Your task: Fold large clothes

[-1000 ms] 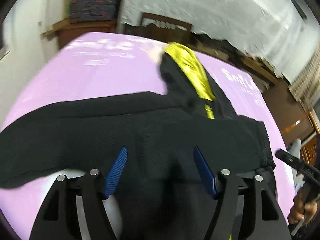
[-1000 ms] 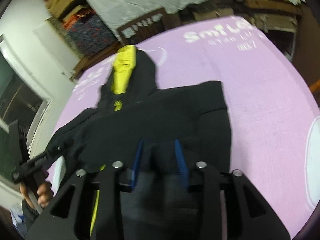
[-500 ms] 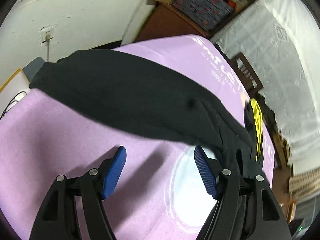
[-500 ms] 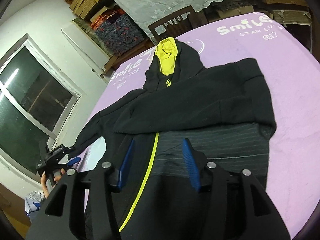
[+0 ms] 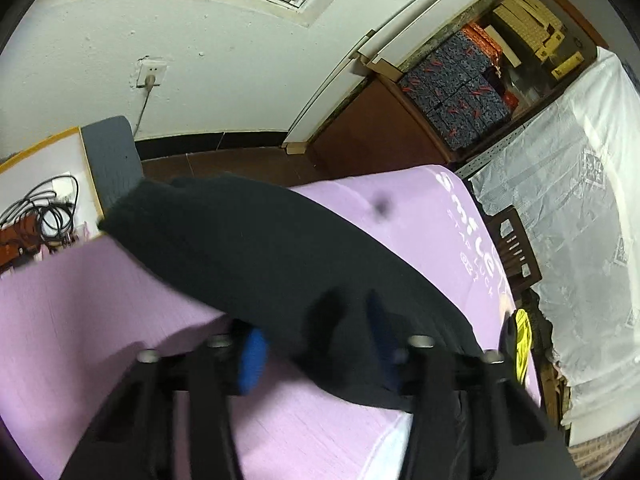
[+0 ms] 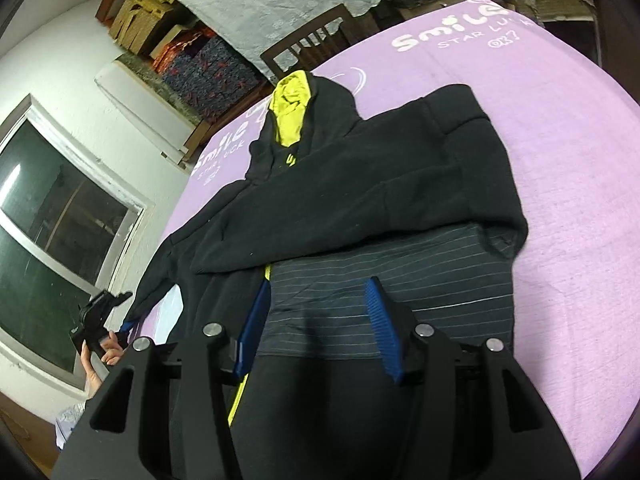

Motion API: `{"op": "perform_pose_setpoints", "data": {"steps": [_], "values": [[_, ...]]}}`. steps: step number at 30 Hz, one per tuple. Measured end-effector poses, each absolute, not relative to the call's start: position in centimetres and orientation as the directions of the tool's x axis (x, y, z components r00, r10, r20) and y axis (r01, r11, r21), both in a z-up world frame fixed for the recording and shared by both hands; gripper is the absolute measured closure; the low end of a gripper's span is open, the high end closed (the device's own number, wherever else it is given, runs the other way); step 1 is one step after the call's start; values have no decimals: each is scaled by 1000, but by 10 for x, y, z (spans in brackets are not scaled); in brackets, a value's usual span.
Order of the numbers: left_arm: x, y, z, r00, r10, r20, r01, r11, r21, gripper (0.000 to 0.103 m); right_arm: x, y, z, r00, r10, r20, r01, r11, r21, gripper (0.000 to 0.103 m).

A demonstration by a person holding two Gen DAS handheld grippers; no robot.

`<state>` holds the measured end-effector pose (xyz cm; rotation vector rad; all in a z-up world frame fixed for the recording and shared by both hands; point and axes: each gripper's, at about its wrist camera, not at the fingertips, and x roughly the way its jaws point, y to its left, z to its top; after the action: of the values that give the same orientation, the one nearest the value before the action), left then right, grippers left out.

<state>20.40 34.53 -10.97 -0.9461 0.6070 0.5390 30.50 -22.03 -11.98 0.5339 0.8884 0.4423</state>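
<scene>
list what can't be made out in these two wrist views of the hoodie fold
- Left wrist view: whether the left gripper is clamped on the sleeve; motion blur and black fabric drape over its fingers.
- Left wrist view: most of the hoodie; only the sleeve and a yellow sliver show.
- Right wrist view: the hoodie's lower hem, hidden behind the open right gripper.
- Right wrist view: the left gripper, too small at the frame edge.

Hand-held gripper (image 6: 316, 320): black frame, silver screws, ribbed blue fingers (image 6: 382, 328).

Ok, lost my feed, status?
Left hand-held gripper at sleeve, grip blurred. Right hand-held gripper open above hoodie. Other sleeve folded across chest. Nothing blocking.
</scene>
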Motion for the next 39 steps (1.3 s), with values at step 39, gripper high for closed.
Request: {"op": "perform_pose_setpoints", "data": {"steps": [39], "values": [[348, -66, -98, 647, 8, -762, 29, 999, 35, 95, 315, -273, -120, 638, 521, -567, -5, 740, 673, 53]]}}
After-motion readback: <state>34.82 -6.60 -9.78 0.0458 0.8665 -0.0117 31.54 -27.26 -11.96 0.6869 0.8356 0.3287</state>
